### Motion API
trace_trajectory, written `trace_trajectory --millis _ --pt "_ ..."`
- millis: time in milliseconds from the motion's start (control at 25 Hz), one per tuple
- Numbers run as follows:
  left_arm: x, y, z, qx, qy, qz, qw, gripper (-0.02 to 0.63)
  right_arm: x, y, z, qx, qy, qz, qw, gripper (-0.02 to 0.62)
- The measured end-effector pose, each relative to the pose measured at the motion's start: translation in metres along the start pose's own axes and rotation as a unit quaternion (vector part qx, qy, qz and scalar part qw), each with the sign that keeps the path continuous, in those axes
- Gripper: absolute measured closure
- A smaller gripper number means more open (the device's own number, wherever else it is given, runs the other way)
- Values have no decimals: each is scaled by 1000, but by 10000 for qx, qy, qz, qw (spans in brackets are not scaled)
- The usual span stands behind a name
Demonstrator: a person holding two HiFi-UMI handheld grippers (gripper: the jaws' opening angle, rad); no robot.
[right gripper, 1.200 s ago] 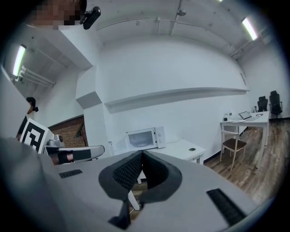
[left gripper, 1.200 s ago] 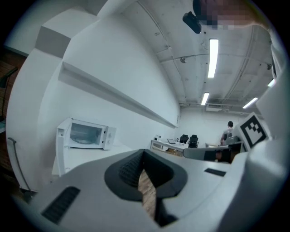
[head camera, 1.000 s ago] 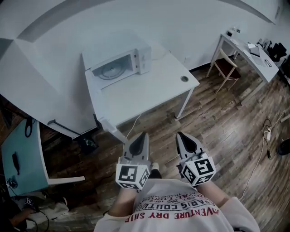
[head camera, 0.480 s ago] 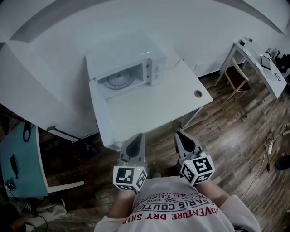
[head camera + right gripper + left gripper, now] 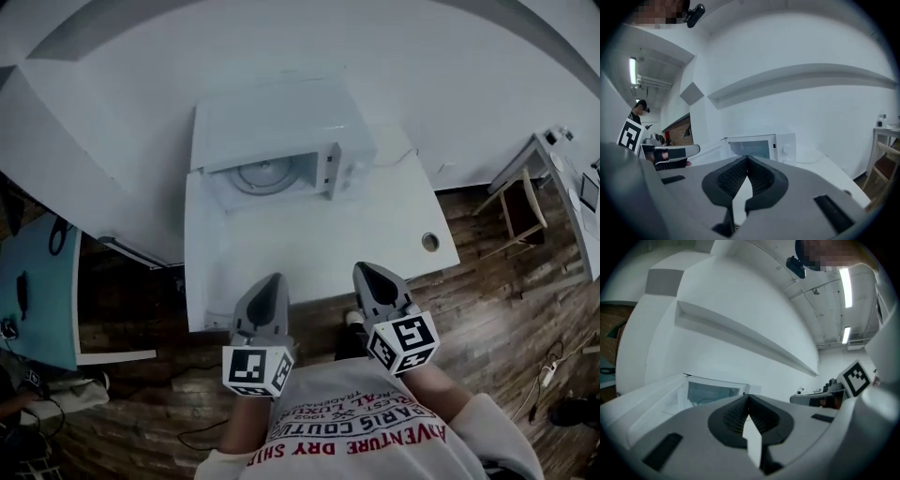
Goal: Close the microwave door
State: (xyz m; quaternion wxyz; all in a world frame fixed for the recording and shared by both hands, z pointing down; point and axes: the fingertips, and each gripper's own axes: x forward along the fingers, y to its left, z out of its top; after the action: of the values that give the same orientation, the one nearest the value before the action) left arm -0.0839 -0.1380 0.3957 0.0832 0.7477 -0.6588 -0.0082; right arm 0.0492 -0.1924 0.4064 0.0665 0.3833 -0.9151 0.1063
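A white microwave (image 5: 281,131) stands at the back left of a white table (image 5: 375,234). Its door (image 5: 195,248) hangs open to the left, and the glass turntable (image 5: 267,174) shows inside. Both grippers hover over the table's front edge, well short of the microwave. My left gripper (image 5: 270,281) is shut and holds nothing, and so is my right gripper (image 5: 366,270). The left gripper view has the open cavity (image 5: 715,392) ahead past the shut left gripper (image 5: 749,397). Beyond the right gripper (image 5: 747,159) in its own view are the microwave (image 5: 757,146) and its knobs (image 5: 786,149).
A round cable hole (image 5: 430,241) sits near the table's right front corner. A wooden chair (image 5: 520,211) stands to the right on the plank floor. A teal table (image 5: 37,291) is at the left. A wall runs behind the microwave.
The person has walked up to the table: microwave and table are nearer and larger. Both shut grippers, earlier over the floor, now reach over the table's front edge.
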Motion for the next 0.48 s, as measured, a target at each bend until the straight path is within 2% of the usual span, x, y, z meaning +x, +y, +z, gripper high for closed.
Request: trace_trajectory --millis 200,320,480 --pt "39 -2 4 -206 40 837 9963 604 41 -44 20 -54 185 702 9973 583" --pt "59 -2 8 -204 14 1373 9903 604 65 -70 33 -126 219 1033 9943 583" --pt "82 -6 10 -341 -52 1863 9819 604 93 -99 42 -302 396 1372 9893 583"
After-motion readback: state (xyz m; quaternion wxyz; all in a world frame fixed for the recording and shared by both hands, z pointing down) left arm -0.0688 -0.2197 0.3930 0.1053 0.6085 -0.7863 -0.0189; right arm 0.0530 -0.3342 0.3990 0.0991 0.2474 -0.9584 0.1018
